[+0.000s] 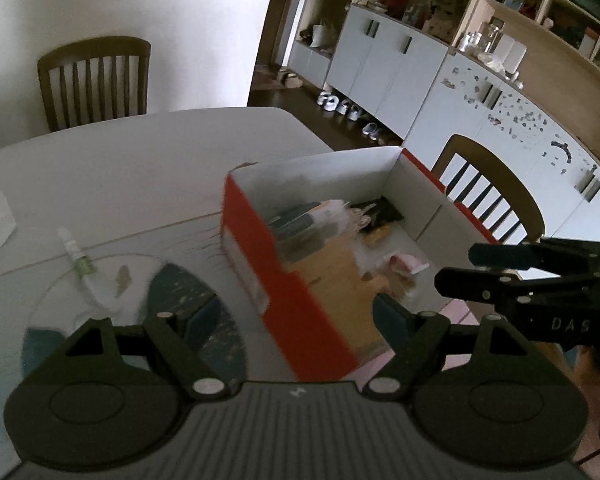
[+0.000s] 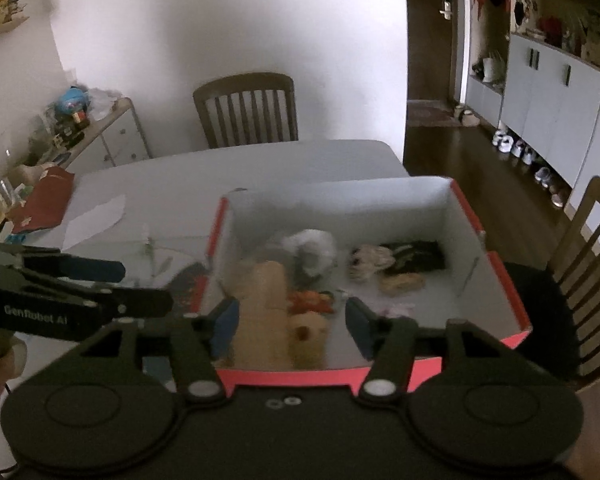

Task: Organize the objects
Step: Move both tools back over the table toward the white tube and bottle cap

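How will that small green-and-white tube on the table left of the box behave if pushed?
The tube looks slim and round-bodied, so it would probably roll sideways rather than slide. It seems small and light, so a nudge may send it skittering across the smooth table. Blur hides its material.

Both wrist views down onto box

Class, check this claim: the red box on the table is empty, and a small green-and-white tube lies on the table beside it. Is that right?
Not quite. The red box is not empty: the right wrist view shows several small items lying inside it. The rest holds: the green-and-white tube lies on the table beside it.
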Demonstrator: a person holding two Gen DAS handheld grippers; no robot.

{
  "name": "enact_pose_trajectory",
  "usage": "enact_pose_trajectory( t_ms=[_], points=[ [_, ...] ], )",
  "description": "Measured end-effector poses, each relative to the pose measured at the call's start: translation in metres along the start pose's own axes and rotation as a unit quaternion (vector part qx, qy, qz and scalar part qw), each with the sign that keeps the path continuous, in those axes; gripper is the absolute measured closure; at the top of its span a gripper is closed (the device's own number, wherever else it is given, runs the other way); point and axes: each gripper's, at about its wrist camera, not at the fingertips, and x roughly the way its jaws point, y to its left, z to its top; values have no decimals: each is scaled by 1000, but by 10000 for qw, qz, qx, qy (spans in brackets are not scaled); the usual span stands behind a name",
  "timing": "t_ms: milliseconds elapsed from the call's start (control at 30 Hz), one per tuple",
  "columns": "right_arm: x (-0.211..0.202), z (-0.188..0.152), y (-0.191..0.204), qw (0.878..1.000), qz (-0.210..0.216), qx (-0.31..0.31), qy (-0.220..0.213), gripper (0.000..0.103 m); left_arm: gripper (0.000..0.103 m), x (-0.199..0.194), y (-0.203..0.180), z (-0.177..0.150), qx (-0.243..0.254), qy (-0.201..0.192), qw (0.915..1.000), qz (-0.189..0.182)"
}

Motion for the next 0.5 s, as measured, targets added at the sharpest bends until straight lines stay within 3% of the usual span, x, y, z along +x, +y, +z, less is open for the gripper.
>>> enact_pose_trajectory(
  t_ms=[300,500],
  points=[
    [17,0,68,9999,32,-84,84,29,20,-28,70,-22,-46,84,9999,124],
    [35,6,106,9997,31,-162,179,21,14,-36,116,-34,-68,194,9994,289]
  ],
)
